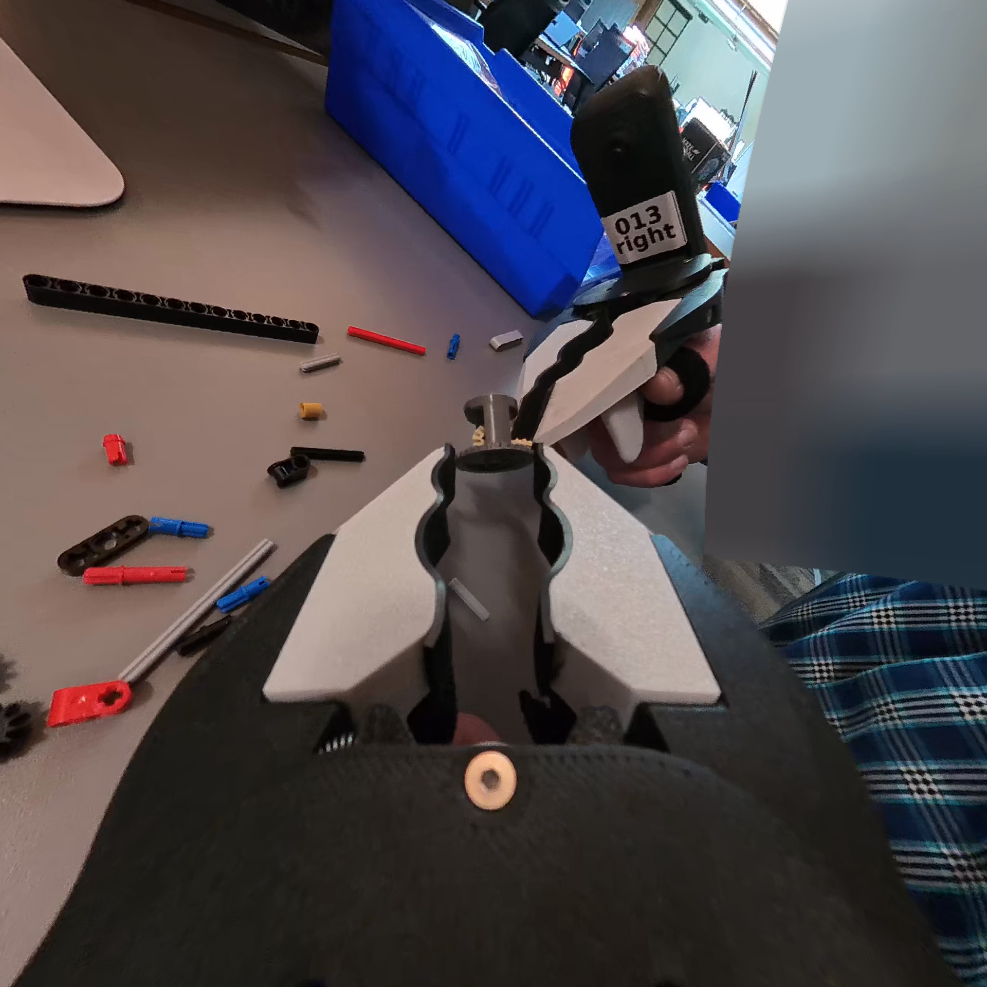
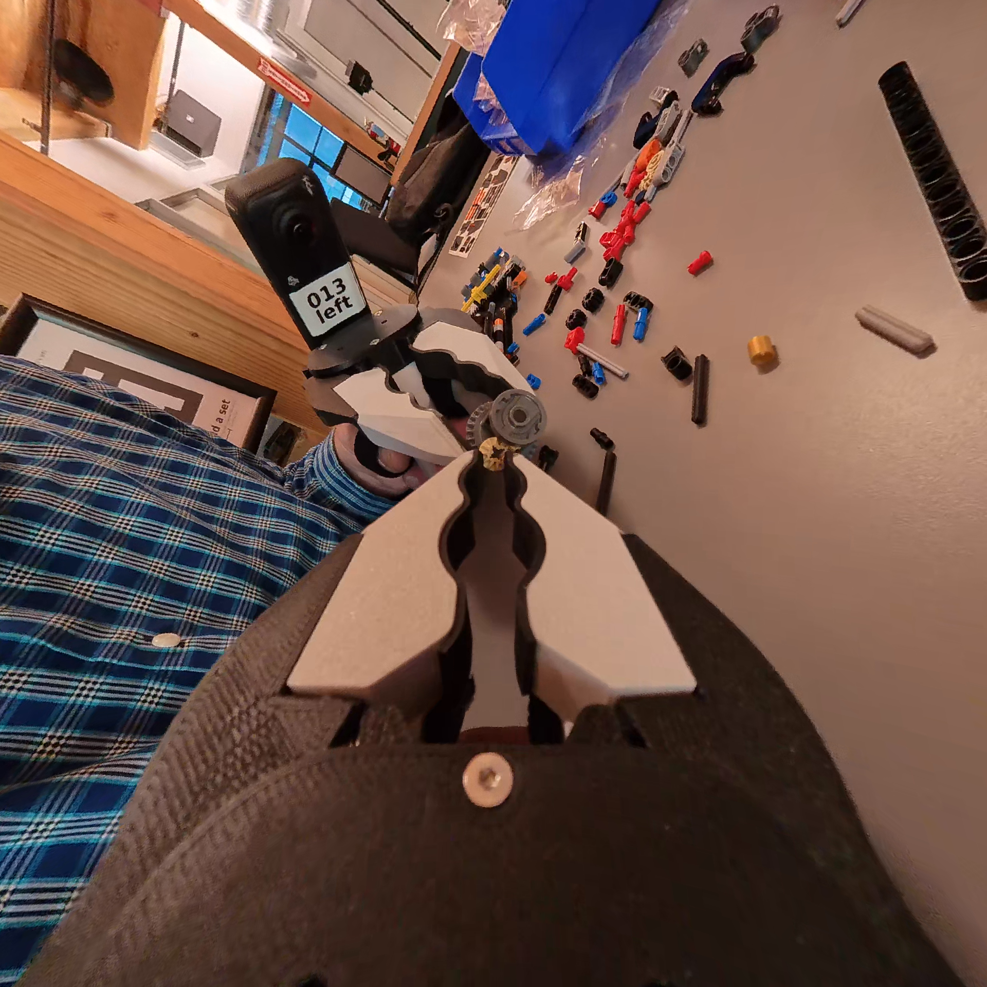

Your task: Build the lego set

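The left gripper point(image 1: 494, 454) squeezes the toothed bottom of a dark grey gear piece point(image 1: 490, 427), holding it up above the grey table point(image 1: 213, 213). The right gripper point(image 2: 494, 459) is almost closed and pinches a small tan gear point(image 2: 492, 458) on that same piece. Loose bits lie on the table's left side, near a long black beam point(image 1: 171, 308). A blue bin point(image 1: 454, 139) sits behind.

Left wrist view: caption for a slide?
Left gripper holds a grey gear housing while the right gripper pinches a tan gear.
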`<state>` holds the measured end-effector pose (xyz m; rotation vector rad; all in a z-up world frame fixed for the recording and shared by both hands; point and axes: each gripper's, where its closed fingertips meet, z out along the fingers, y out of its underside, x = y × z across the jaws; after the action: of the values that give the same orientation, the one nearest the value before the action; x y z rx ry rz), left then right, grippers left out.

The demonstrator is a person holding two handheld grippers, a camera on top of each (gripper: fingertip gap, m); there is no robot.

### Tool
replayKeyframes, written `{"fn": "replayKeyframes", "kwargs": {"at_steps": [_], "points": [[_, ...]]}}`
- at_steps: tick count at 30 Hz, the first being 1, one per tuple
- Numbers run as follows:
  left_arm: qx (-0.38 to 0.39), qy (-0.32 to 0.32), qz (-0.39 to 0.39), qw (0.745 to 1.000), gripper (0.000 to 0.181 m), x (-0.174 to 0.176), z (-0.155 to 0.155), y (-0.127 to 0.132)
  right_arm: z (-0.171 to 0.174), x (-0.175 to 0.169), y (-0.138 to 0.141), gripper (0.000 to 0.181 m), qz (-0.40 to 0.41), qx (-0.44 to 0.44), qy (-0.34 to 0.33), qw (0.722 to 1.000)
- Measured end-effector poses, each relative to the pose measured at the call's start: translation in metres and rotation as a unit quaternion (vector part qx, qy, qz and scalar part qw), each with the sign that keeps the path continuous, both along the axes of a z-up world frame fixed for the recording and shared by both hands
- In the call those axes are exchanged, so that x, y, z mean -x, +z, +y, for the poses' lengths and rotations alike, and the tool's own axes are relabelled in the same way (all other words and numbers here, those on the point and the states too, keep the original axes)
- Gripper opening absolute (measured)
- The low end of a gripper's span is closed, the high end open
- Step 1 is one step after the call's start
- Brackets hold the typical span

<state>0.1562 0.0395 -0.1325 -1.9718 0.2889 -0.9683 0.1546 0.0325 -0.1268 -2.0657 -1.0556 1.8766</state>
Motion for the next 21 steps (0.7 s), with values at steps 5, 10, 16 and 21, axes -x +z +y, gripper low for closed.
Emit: {"fn": "replayKeyframes", "kwargs": {"at_steps": [5,10,16,21], "points": [[0.004,-0.001,-0.017,1.000,0.027,-0.0003,-0.0002,0.0014,0.0000,0.0000,0.0021,0.006,0.008,0.015,-0.010,1.000],[0.002,0.000,-0.028,1.000,0.027,-0.0007,0.0000,0.0028,-0.0003,-0.0005,0.0039,0.005,0.018,0.029,-0.022,0.999],[-0.005,-0.011,-0.007,1.000,0.027,-0.0032,-0.0028,0.0011,-0.0034,-0.0033,0.0016,0.005,-0.007,0.007,0.010,1.000],[-0.010,-0.018,0.015,1.000,0.027,-0.0039,-0.0041,-0.0009,-0.0047,-0.0042,-0.0018,0.005,-0.043,-0.020,0.046,0.998]]}}
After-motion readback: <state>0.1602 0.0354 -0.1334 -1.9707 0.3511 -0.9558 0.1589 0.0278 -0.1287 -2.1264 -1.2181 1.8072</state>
